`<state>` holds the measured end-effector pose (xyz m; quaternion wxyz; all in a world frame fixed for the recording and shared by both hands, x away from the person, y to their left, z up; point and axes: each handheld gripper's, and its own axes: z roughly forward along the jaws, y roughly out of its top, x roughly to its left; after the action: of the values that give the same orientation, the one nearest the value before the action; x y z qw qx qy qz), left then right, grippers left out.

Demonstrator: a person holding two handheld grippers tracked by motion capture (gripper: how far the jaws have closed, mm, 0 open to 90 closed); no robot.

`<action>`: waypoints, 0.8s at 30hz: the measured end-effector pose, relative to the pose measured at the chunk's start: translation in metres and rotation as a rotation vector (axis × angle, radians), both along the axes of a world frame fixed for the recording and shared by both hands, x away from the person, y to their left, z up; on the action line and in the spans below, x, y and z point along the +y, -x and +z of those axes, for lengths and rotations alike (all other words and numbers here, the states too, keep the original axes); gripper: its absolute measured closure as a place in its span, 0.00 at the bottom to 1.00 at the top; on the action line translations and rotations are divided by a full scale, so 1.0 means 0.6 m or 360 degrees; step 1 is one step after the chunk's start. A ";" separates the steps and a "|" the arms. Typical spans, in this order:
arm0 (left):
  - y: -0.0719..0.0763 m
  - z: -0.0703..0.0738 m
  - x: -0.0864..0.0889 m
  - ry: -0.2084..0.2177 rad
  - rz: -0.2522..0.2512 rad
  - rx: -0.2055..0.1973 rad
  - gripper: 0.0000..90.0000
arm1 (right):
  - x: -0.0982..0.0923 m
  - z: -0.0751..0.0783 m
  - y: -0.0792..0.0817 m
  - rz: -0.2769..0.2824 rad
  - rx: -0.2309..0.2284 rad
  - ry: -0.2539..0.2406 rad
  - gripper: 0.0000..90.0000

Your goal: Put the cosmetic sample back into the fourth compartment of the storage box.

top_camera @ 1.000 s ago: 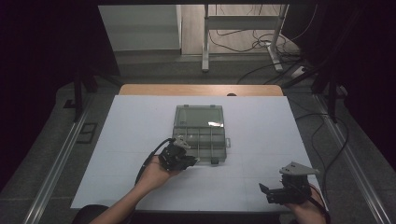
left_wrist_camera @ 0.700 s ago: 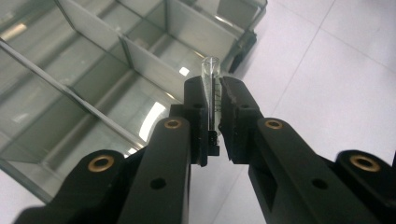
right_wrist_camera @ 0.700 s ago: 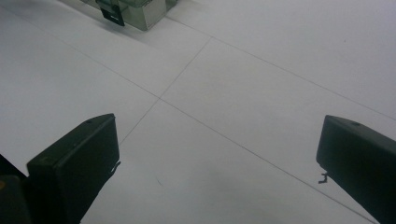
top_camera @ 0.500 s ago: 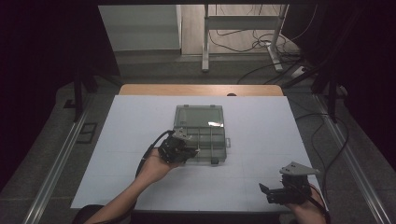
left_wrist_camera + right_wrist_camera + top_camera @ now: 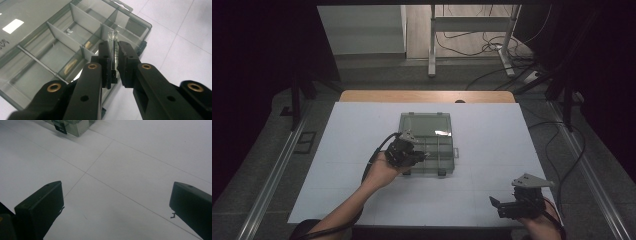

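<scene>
Fingers (image 5: 107,60) tight on tube (image 5: 113,47), over organizer box (image 5: 37,45).

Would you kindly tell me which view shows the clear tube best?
The left gripper view: the tube stands close up, clamped in the left tool. In the high view that tool hides it.

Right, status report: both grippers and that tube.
Left gripper shut on clear tube, above the open compartment box. Right gripper open, idle over bare table. Nothing in the way.
</scene>
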<state>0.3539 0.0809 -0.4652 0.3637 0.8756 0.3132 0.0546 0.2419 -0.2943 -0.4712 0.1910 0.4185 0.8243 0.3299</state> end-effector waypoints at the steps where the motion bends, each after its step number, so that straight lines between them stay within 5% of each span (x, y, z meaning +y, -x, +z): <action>1: -0.002 0.000 -0.001 0.0004 0.0002 0.0000 0.90 | 0.000 0.000 0.000 0.0001 0.0002 0.0001 0.00; 24: -0.045 0.004 -0.038 0.0060 0.0010 -0.0004 0.90 | -0.003 0.001 0.000 -0.0009 0.0000 -0.0023 0.00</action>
<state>0.3808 0.0580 -0.4630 0.3802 0.8676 0.3165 0.0510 0.2421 -0.2961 -0.4708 0.1890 0.4222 0.8207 0.3353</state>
